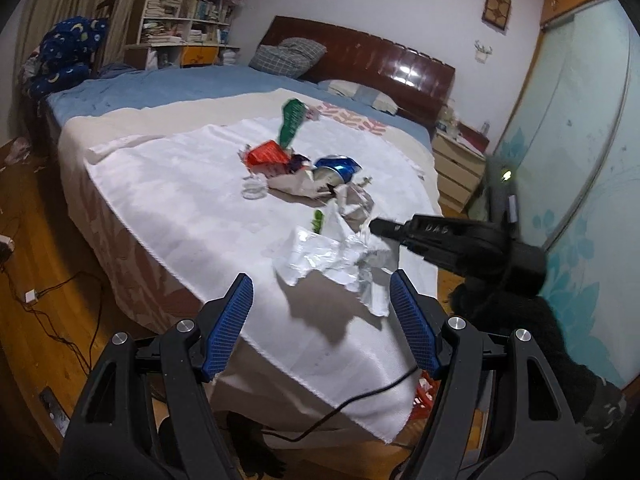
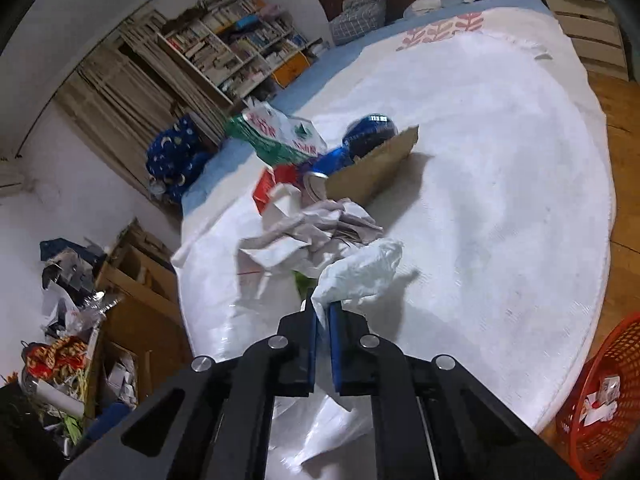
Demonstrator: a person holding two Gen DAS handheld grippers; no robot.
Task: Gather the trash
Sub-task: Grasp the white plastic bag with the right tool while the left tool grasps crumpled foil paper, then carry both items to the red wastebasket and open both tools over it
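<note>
The right gripper point(image 2: 323, 312) has its 2 blue-padded jaws clamped on a corner of a crumpled white plastic wrapper point(image 2: 360, 270), which bunches up just above the fingertips and trails down beneath them. This happens near the foot edge of the bed point(image 1: 120, 268), on the white cloth point(image 2: 500, 160) spread over it. In the left wrist view the same gripper point(image 1: 374, 227) reaches in from the right side, its black tip buried in the wrapper point(image 1: 320, 256), which lies close to the cloth's near corner. The left gripper point(image 1: 322, 292) hangs just short of that wrapper with its jaws spread wide and nothing between the pads; the wrapper sits just ahead of the gap. Farther toward the middle of the cloth lies the rest of the trash in 1 loose heap: crumpled grey-white paper point(image 2: 316, 228), a brown cardboard piece point(image 2: 376, 168) propped on edge, a dented blue can point(image 1: 336, 168), a red carton point(image 1: 266, 154) and a green-and-white carton point(image 2: 276, 136). A small clear lid point(image 1: 254, 191) lies just beside the heap. A red mesh basket point(image 2: 612, 392) stands on the wooden floor off the bed's corner, with a few scraps inside.
</note>
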